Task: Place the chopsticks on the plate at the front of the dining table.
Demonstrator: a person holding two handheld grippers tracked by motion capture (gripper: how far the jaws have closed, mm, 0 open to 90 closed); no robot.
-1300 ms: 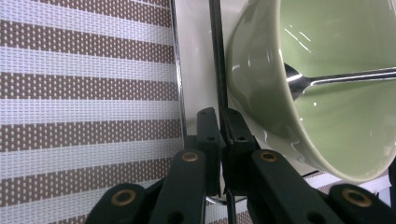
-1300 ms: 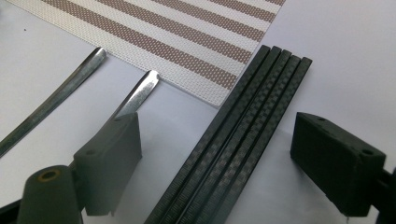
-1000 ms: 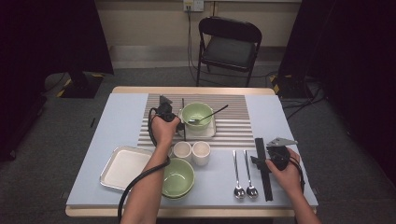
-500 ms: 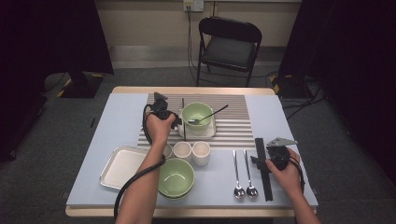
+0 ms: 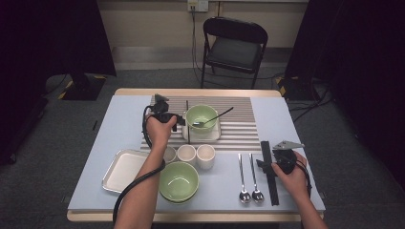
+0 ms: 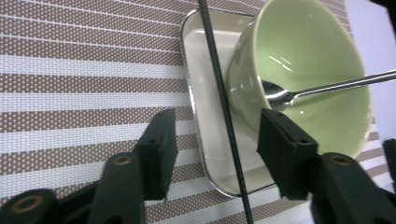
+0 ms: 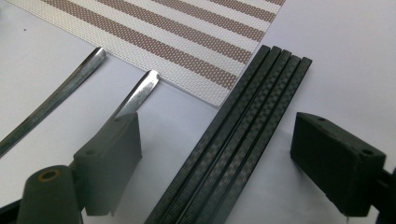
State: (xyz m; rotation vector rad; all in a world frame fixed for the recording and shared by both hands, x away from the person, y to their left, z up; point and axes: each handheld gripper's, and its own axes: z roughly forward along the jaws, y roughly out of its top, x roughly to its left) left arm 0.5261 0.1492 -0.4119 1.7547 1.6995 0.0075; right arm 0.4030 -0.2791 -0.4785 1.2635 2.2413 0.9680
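While left gripper jaws just opening, black chopstick loose between them, green bowl with spoon crowds right; right gripper wide over chopstick bundle, spoons left.

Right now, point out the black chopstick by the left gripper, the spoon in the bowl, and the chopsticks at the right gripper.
black chopstick (image 6: pixel 223 98), left gripper view, mid-shaft.
spoon (image 6: pixel 279 96), left gripper view, its bowl.
chopsticks (image 7: pixel 243 121), right gripper view, middle of bundle.

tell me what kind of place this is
Most likely a staged recording room, not a home dining room: a small table laid with a striped placemat, bowls and spoons stands on grey carpet, dark curtains hang at both sides, and a folding chair stands against a bare wall.
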